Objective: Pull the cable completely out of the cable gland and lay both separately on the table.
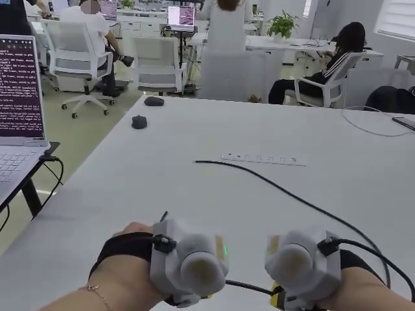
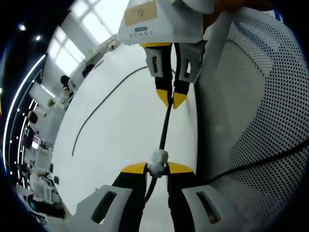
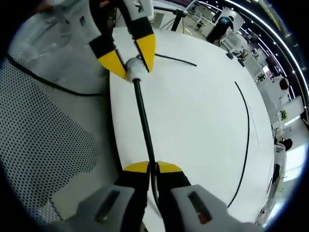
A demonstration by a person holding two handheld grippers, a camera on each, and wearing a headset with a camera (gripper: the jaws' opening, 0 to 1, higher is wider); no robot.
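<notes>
The small white gland [image 2: 158, 158] is clamped in the left tongs [image 2: 158, 169] at the near edge of the surface [image 3: 193, 111]. The thin black cable [image 2: 165, 125] threaded through it is pinched by the right tongs [image 3: 152, 167]. Both are judged light, the cable limp and best gripped near the gland.

The broad middle of the white worktop [image 1: 162, 188] lies open. A thin black cable [image 1: 285, 192] crosses it from the centre toward the near right corner, a flat white power strip [image 1: 262, 159] lies just beyond, and two black computer mice [image 1: 139, 122] sit well off by the far left edge. Along the near edge room is tight: the left gripper [image 2: 157, 168], fingers clamped on the small white cable gland [image 2: 158, 160], faces the right gripper [image 3: 152, 167], clamped on the cable strung between them, with a white perforated mesh surface [image 2: 256, 96] close beside.
</notes>
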